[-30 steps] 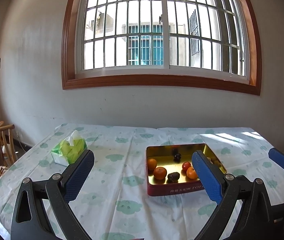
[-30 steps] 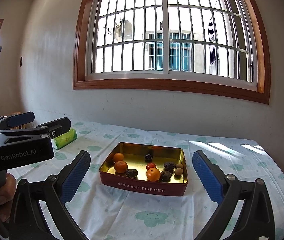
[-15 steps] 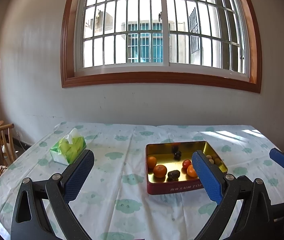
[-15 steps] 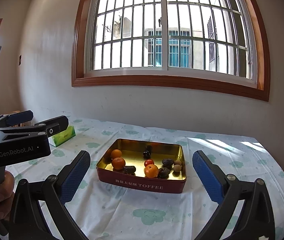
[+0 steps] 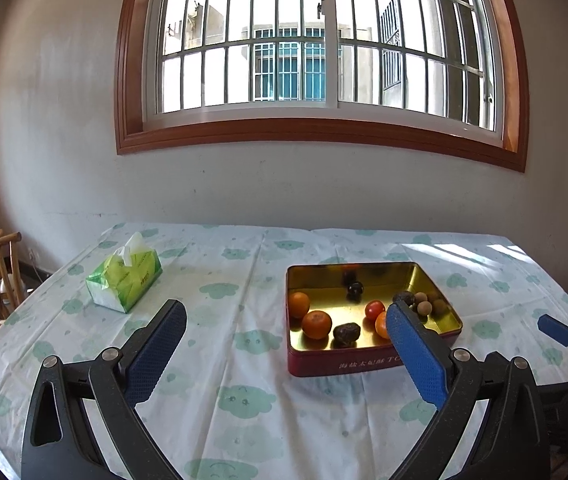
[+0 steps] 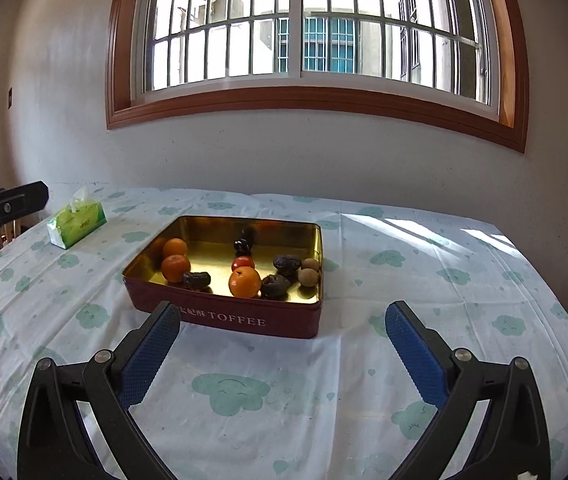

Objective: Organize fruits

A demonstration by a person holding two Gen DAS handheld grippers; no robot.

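Fruit: three oranges [image 6: 245,281], one small red tomato [image 6: 242,263], several dark wrinkled dried fruits [image 6: 287,263] and two or three small brown round ones [image 6: 308,277] lie loose and mixed in the tin [image 6: 228,316]. None is gripped.
Tin: an open red tin with a gold inside, marked TOFFEE, sits flat on the worktop [image 6: 444,280], near its middle. No lid or second container is in view.
Right gripper [image 6: 283,318]: jaws spread wide and empty, held just short of the tin's near wall, above the cloth.
Left gripper [image 5: 284,320]: jaws spread wide and empty, held to the left of the tin; one blue pad [image 5: 416,354] overlaps the tin's right half in the left wrist view, hiding some fruit there.
Risk, rolling: the round fruits rest on smooth metal; a nudge from one finger would likely send them against their neighbours and upset any sorting.
Risk, crushing: the tomato and dried fruits look soft; a hard squeeze could split or dent them.
Risk, tin: a jaw catching the rim could slide or tip the tin on the loose cloth [image 6: 228,394].
Risk, collision: both grippers point at one small tin and may knock each other.
Surroundings: a green tissue pack [image 5: 124,280] stands well apart on the left.
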